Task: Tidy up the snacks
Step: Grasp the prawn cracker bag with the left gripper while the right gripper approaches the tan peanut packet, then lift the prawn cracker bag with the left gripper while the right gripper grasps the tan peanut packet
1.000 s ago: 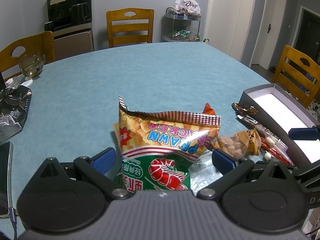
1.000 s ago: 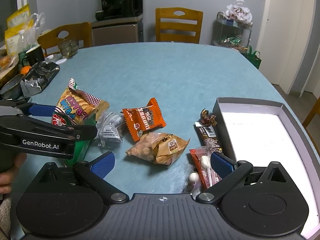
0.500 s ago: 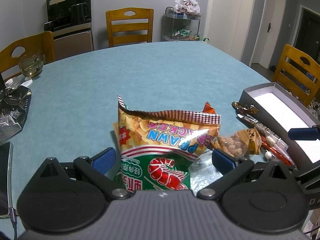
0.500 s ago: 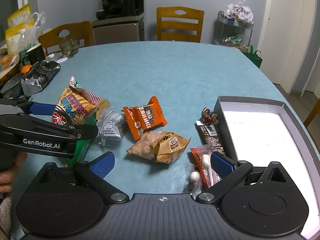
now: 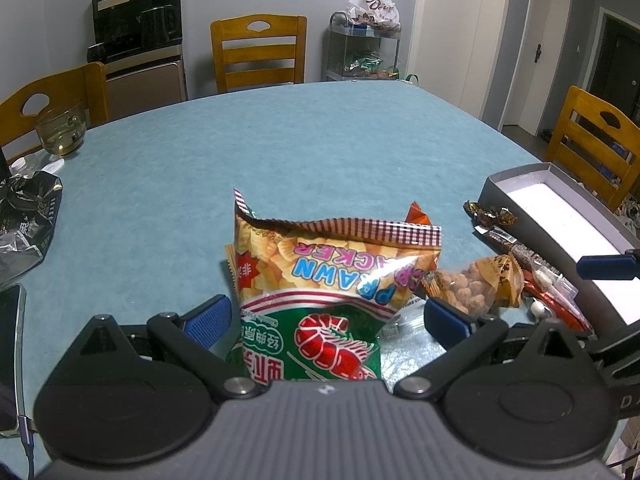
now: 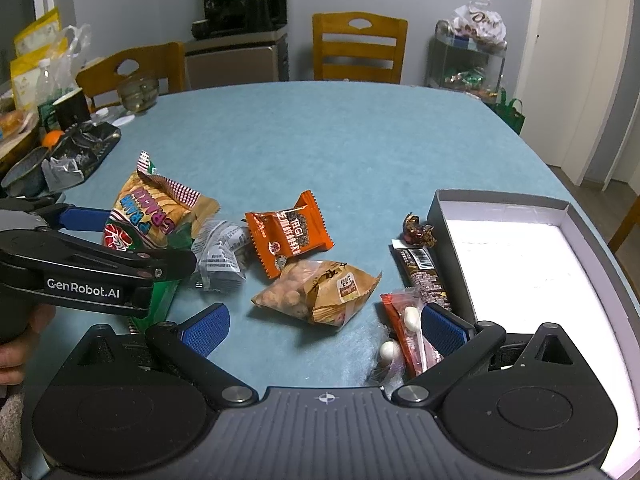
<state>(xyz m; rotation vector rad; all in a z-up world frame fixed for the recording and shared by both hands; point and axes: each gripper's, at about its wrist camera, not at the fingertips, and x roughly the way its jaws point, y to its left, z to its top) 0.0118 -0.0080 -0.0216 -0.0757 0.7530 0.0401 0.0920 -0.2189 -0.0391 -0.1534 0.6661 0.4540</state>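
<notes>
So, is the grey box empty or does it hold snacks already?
Empty: the box shows only its bare white floor; the snacks lie outside.

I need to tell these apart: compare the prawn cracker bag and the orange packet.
The prawn cracker bag is bigger, printed green and yellow, and sits between the left gripper's open fingers. The orange packet is smaller, plain orange, and lies free on the table. Both are sealed snacks outside the box.

"PRAWN CRACKER" on the snack bag [image 5: 336,280]; "GenRobot.AI" on the left hand-held gripper [image 6: 120,240]; "Dove" on a plastic bag [image 5: 374,6]
</notes>
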